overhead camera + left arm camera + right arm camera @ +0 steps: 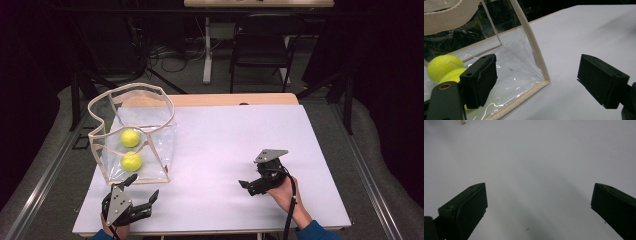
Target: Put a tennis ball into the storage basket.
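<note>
A clear plastic bag with beige fabric trim stands open at the table's left side. Two yellow tennis balls lie inside it, one farther back and one nearer the front. My left gripper is open at the near left edge, just in front of the bag's front right corner. In the left gripper view the bag's trimmed corner shows between the wide-apart jaws of the left gripper, with both balls behind the left jaw. My right gripper is open and empty over the bare table.
A white sheet covers the table, with a strip of wood showing at its far edge. Beyond the table stand a dark chair and a white desk leg, with cables on the floor. A bit of the bag's trim shows far ahead of the right gripper.
</note>
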`<state>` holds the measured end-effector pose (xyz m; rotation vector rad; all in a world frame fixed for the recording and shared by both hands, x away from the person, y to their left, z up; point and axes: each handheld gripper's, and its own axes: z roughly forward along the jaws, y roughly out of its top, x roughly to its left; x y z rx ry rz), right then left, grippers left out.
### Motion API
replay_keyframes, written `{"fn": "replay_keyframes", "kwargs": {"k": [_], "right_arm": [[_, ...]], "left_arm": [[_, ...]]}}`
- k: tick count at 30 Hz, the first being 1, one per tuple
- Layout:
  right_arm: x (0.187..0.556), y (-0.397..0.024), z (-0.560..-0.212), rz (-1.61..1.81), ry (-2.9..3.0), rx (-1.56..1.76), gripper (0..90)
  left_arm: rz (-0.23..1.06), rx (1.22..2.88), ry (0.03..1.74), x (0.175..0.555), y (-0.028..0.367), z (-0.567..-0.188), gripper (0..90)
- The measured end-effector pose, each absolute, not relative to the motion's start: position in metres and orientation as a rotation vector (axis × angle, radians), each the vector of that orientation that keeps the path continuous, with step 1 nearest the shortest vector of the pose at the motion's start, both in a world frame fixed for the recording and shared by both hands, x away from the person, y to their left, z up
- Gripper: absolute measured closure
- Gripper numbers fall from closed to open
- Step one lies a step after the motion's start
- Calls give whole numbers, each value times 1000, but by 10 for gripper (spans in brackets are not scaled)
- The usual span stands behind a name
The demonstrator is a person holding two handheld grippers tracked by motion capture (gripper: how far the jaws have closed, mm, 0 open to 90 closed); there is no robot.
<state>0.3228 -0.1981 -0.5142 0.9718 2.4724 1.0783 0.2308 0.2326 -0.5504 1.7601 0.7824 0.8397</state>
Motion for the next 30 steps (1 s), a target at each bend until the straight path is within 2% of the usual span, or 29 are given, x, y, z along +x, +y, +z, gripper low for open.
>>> {"fn": "replay_keyframes", "kwargs": {"k": [12,30], "right_arm": [[310,-204,-534,1020,2489,974,0],[292,-216,-536,1049,2456,1001,0]], "left_arm": [[839,1761,782,230,233,-550,159],[840,1768,777,230,232,-550,159]]}}
